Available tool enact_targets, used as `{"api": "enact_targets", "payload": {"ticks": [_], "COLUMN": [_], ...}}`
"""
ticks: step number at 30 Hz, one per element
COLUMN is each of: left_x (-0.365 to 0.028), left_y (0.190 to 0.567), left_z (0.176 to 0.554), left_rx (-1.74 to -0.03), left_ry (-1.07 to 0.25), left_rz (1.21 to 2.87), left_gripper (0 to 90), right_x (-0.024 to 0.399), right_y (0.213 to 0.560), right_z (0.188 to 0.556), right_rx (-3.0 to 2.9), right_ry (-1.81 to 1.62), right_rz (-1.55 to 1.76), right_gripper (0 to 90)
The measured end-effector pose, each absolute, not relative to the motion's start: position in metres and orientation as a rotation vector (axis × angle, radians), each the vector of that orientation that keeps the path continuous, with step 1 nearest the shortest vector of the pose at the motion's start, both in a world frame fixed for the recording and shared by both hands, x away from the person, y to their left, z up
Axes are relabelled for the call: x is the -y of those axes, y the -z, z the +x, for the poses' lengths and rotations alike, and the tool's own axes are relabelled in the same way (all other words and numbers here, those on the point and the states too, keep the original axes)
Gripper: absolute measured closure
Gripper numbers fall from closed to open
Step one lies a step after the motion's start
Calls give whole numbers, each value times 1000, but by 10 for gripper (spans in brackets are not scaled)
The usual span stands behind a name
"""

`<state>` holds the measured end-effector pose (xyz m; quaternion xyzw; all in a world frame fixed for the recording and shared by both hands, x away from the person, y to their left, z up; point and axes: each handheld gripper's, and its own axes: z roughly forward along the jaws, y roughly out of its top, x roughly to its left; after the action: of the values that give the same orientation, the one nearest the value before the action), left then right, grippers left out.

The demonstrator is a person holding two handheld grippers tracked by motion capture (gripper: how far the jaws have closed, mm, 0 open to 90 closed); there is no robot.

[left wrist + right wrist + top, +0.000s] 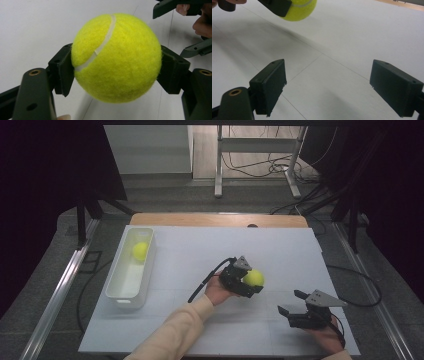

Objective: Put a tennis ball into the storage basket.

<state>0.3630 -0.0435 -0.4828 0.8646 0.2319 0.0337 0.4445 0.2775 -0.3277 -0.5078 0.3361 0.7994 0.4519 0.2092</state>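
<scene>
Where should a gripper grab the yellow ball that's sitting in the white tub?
Probably from straight above, one jaw on each side of the ball's widest middle. It is round, so pads slip off higher up, and the white tub's tall walls block coming in from the side.

A white surface is lying over a wooden edge; beyond it, grey floor is stretching to a metal table frame trailing cables, with dark curtains flanking.
</scene>
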Motion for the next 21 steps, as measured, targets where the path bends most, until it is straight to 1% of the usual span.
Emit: {"api": "enact_targets", "payload": {"ticks": [21], "left_x": [19], "left_y": [479], "left_z": [358], "left_rx": [-618], "left_ry": [-98], "left_rz": [2112], "left_gripper": [263], "right_x": [328], "right_y": [508], "right_z": [277], "right_rx": [-2220], "right_ry": [-1257], "right_rz": [936], "right_gripper": [143]}}
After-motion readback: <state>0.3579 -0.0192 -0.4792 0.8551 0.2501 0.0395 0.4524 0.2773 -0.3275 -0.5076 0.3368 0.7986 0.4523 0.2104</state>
